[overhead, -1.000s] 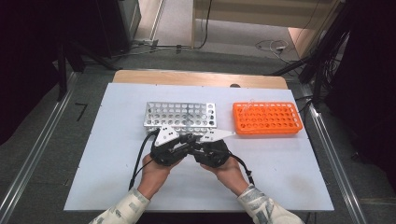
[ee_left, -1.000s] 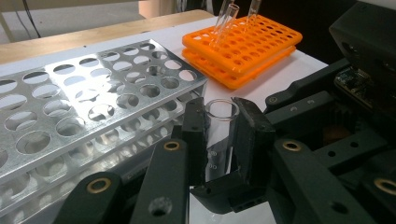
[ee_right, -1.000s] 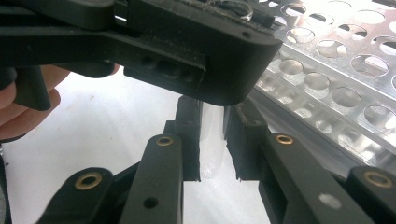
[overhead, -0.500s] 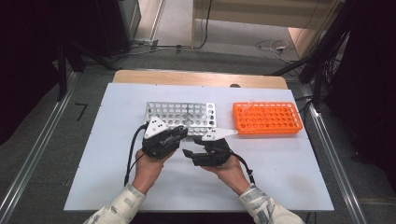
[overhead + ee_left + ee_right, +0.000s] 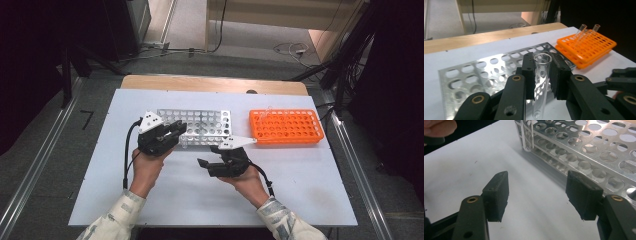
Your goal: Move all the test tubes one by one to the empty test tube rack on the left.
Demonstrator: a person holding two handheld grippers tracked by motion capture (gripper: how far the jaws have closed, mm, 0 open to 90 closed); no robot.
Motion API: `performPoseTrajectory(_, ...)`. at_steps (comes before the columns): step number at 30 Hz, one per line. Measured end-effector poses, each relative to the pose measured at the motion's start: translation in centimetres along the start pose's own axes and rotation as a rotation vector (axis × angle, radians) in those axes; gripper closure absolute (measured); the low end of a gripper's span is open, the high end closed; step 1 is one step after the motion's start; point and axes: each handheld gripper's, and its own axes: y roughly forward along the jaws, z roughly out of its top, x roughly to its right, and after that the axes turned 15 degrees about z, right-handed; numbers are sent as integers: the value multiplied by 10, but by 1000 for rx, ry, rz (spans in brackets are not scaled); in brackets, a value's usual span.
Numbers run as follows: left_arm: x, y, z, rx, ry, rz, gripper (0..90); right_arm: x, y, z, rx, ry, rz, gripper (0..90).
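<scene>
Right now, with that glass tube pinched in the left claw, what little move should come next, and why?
Probably carry the tube over the metal rack and lower it into an empty hole. The left claw is shut on the glass tube, which stands nearly upright with its open end up, right beside the metal rack. The right claw is open with nothing between its pads, so the tube rests with the left alone.
</scene>
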Motion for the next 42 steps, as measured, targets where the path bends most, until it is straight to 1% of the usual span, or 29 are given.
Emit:
performPoseTrajectory(2,-6,0,3,5,-7,10,753,1,-1,0,0,2,-2,339)
performPoseTrajectory(4,-12,1,6,1,-18,20,754,2,-2,0,4,3,-3,339)
performPoseTrajectory(7,-20,6,10,-5,-49,23,754,2,-3,1,9,8,-4,338)
performPoseTrajectory(15,-28,9,17,10,-63,38,754,3,-3,2,6,6,-5,340)
performPoseTrajectory(18,-32,8,19,18,-67,50,754,3,-4,1,8,9,-10,340)
performPoseTrajectory(21,-37,7,20,25,-67,76,754,4,-6,1,12,13,-9,340)
performPoseTrajectory(23,-41,7,19,26,-70,85,754,3,-7,1,14,16,-11,341)
performPoseTrajectory(26,-42,8,18,32,-66,98,754,4,-8,1,17,16,-14,341)
performPoseTrajectory(31,-43,11,17,30,-52,114,753,5,-9,1,23,16,-16,341)
performPoseTrajectory(36,-43,14,13,30,-47,127,753,5,-10,1,26,18,-17,343)
performPoseTrajectory(42,-42,16,11,30,-25,143,753,6,-10,1,27,17,-19,342)
